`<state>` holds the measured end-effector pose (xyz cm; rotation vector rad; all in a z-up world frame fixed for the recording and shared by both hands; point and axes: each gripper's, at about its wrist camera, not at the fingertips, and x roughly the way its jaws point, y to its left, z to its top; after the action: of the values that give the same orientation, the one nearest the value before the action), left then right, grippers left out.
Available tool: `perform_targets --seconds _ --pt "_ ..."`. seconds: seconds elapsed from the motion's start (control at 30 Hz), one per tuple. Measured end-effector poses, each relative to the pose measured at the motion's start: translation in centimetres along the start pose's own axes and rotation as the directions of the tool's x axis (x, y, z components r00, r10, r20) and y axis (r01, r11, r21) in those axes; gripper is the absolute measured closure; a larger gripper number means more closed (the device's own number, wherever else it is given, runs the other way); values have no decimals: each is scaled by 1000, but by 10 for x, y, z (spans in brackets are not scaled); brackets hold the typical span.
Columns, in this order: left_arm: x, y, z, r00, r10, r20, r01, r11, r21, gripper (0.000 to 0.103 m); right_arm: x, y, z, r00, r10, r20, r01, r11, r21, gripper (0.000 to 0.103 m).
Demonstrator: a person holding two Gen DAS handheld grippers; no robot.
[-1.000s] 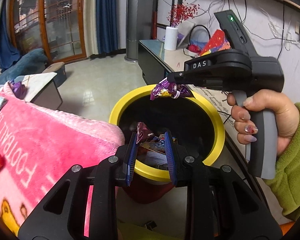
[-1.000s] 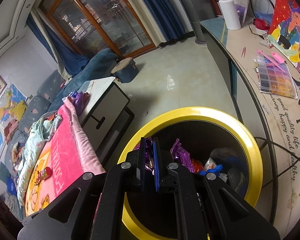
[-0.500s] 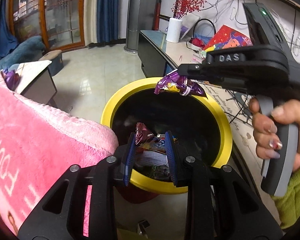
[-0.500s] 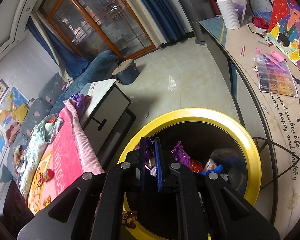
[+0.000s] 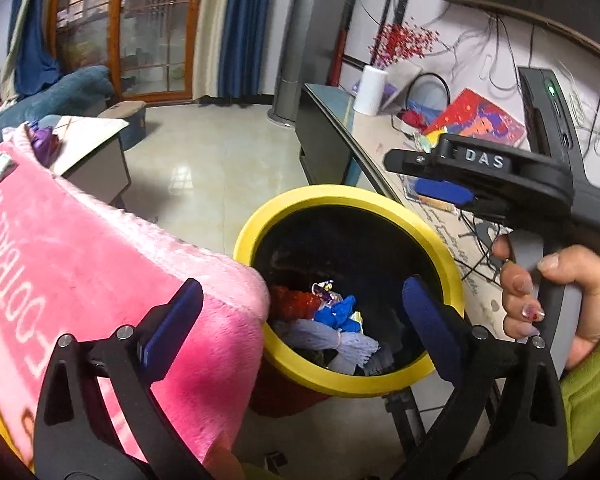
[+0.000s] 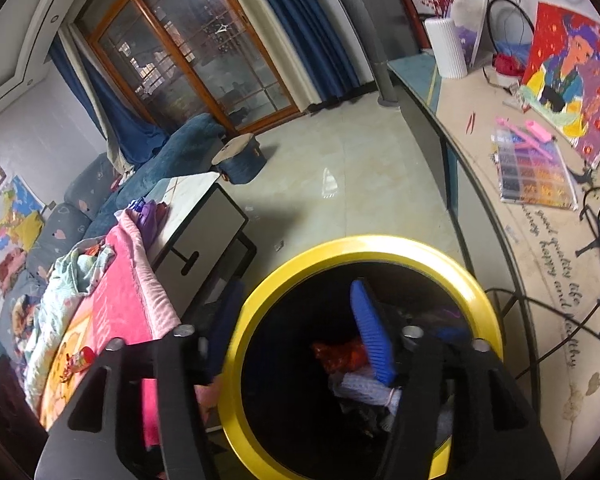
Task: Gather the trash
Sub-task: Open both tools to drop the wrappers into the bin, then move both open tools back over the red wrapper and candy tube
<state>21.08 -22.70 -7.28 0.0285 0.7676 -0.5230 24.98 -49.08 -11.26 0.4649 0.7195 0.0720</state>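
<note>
Change: Both wrappers seen pinched a second ago are gone from the jaws; both sets of jaws have just been opening, and nothing is between them now.
Trash: crumpled wrappers (image 5: 332, 312) lie in the bin, lower centre of the left view, among red, blue and pale pieces; the same heap (image 6: 352, 364) shows low in the right view.
Handling: the pieces are judged light, thin, soft and crinkly, probably slippery film; a raised fold or twisted end would best be pinched, not a flat face.
Bin: black inside with a yellow rim (image 5: 300, 208); its near left edge is hidden by the blanket.
Left gripper: (image 5: 300, 320) jaws spread wide and empty, held above the near side of the bin.
Right gripper: (image 5: 416, 176) seen at right of the left view, held by a hand (image 5: 556, 300) in a green sleeve, over the far rim; jaws parted and empty, as its own view (image 6: 300, 332) confirms, one finger blurred.
Blanket: pink plush (image 5: 100, 264), left of frame, touching the bin rim.
Further out: tiled floor, and a desk (image 6: 540, 240) to the right with a painting.
</note>
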Motion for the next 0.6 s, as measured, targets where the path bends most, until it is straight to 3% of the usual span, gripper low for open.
perform_targets --seconds 0.23,0.6 --pt "-26 15 -5 996 76 54 -75 997 -25 11 -9 13 0 999 2 33 -1 999 -37 37" --pt "-67 51 -14 972 192 137 -180 979 -95 11 -21 63 -7 993 113 34 -107 982 -154 34"
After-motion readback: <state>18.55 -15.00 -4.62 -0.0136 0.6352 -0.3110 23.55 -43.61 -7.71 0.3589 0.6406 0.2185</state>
